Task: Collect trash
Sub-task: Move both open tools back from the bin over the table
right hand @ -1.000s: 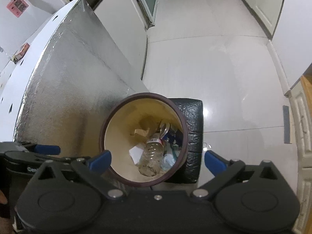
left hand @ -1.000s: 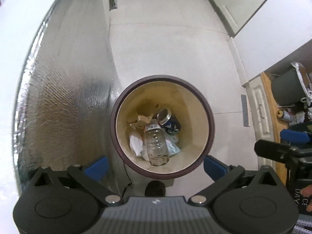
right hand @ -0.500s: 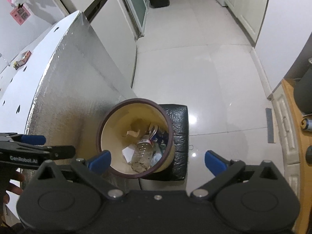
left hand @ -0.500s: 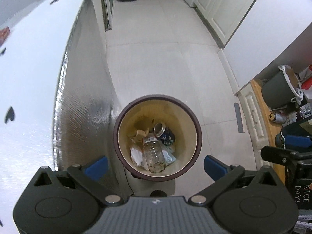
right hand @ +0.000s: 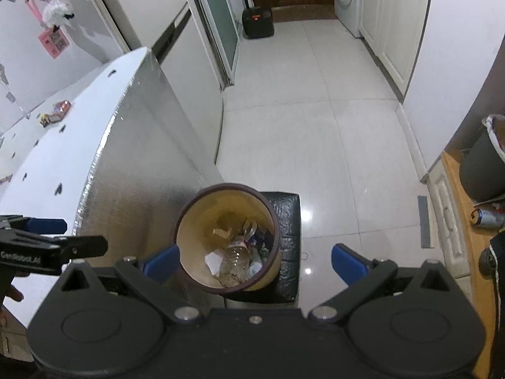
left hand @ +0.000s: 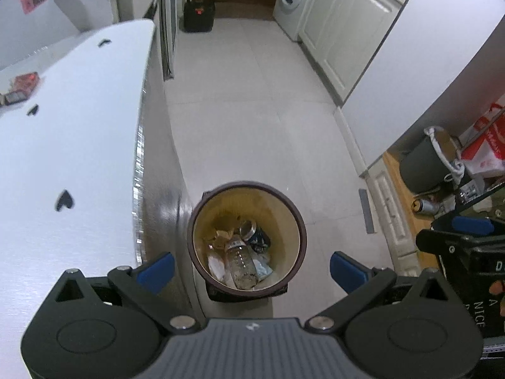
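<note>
both tools empty above the filled bin

left of the bin [left hand: 298, 221] stood the white bench [left hand: 69, 145], some small items far along its top. the bin held a clear bottle [left hand: 241, 263], a can [left hand: 247, 229] and paper scraps, so collecting looked mostly done. left tool [left hand: 249, 267] and right tool [right hand: 254, 260] both gaped wide, holding nothing. only the right view showed the black stool [right hand: 288, 221] under the bin.
</note>
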Motion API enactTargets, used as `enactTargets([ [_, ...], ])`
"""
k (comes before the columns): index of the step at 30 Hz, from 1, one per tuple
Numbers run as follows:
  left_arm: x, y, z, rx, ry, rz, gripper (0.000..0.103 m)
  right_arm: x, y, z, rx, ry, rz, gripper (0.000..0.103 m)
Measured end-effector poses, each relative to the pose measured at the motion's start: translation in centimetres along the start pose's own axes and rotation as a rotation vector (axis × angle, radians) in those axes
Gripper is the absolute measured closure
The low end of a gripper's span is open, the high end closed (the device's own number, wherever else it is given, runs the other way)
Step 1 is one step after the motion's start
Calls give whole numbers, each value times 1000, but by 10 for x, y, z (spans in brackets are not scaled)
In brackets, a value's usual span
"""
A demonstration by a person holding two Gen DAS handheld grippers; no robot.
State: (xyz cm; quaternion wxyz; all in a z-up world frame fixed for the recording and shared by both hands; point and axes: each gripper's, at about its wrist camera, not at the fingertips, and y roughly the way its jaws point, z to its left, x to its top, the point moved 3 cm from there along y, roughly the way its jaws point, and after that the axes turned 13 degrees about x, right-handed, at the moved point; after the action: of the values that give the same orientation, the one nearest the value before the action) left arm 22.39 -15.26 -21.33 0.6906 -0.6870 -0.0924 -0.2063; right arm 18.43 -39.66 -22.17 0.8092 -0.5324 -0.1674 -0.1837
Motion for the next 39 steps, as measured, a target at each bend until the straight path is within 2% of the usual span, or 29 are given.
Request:
enactTargets([
  [9, -3, -40, 53, 1, -69, -78, 0, 5, -16, 35, -6, -15, -51, 0],
  [18, -2, -58, 125, -9, -88, -120, 0, 18, -11, 101, 5, -38, -92, 0],
  [30, 14, -67, 239, -24, -73, -174, 0, 32, 24, 213, -10, -19, -138, 0],
  [39, 28, -58, 331, 17, -120, -198, 0, 54, 61, 294, 0, -47, -162, 0],
])
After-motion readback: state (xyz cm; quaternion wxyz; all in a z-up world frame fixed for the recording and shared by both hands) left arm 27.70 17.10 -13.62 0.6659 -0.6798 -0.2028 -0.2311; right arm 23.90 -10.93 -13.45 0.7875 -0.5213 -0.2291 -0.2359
